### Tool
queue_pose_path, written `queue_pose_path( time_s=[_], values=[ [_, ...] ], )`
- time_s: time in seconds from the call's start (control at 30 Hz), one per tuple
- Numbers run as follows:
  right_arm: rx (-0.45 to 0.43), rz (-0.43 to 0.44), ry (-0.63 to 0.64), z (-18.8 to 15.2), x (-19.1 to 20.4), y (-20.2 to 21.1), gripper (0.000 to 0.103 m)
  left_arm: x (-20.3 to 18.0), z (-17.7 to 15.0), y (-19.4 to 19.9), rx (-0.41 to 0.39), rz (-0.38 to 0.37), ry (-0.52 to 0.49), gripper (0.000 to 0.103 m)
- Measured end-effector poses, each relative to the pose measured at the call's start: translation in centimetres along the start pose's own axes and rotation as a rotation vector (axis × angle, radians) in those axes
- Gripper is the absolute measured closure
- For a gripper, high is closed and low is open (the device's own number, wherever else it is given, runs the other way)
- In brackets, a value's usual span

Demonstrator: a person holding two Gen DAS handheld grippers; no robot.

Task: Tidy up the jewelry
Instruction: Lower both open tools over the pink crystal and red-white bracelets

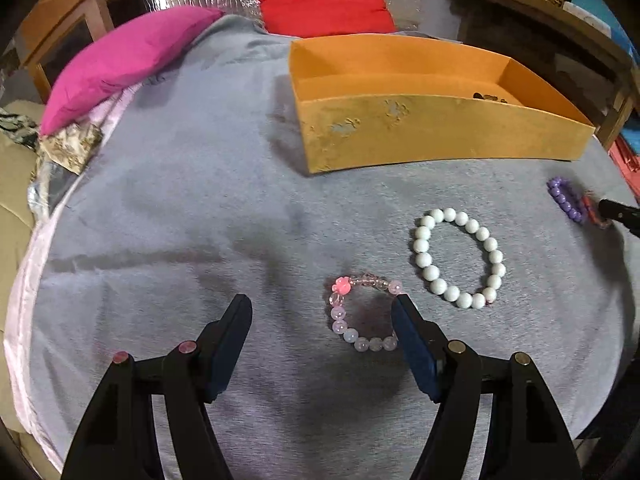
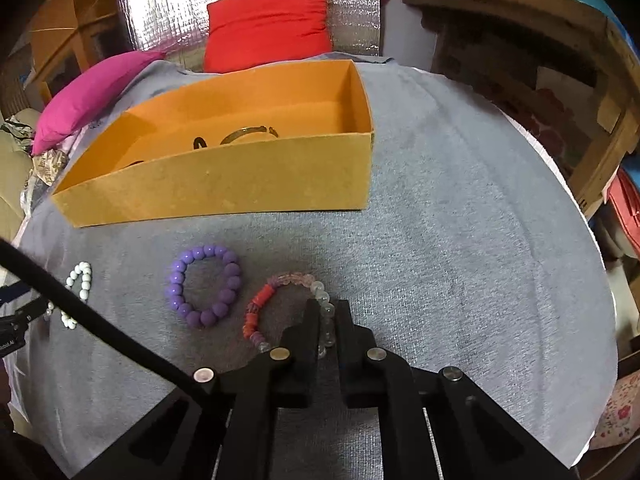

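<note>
No writing is legible anywhere. Your orange box (image 2: 224,184) sits on a grey cloth (image 2: 460,220); red cushion (image 2: 268,20) behind it. In front of the box, your right gripper (image 2: 325,312) clamps the red-and-clear bracelet (image 2: 256,312). Your left gripper (image 1: 322,316) stands apart around the pink bracelet (image 1: 340,320).

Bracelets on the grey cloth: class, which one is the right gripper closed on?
The mixed red, purple and clear bead bracelet. The right gripper pinches its clear-bead side; the purple bracelet, white bracelet and pink bracelet lie free.
</note>
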State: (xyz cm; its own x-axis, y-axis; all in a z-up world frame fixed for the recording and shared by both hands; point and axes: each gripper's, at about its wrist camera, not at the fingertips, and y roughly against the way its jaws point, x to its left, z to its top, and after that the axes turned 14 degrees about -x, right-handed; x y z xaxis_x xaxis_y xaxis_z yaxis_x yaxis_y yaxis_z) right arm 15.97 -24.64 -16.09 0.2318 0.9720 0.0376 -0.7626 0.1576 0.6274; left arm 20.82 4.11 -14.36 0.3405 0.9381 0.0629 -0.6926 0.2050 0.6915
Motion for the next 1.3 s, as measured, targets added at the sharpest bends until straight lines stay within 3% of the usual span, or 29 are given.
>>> queue_pose_path(
  time_s=[0.63, 0.87, 1.3],
  values=[
    [0.023, 0.009, -0.008, -0.3, 0.3, -0.3, 0.094, 1.4, -0.3, 0.0, 0.017, -0.055, 0.105, 0.030],
    [0.026, 0.009, -0.007, -0.3, 0.3, -0.5, 0.094, 1.2, -0.2, 1.3, -0.001, -0.106, 0.093, 0.030],
    [0.026, 0.008, -0.004, -0.4, 0.4, -0.6, 0.094, 1.4, -1.9, 0.9, 0.031, -0.091, 0.088, 0.030]
  ],
)
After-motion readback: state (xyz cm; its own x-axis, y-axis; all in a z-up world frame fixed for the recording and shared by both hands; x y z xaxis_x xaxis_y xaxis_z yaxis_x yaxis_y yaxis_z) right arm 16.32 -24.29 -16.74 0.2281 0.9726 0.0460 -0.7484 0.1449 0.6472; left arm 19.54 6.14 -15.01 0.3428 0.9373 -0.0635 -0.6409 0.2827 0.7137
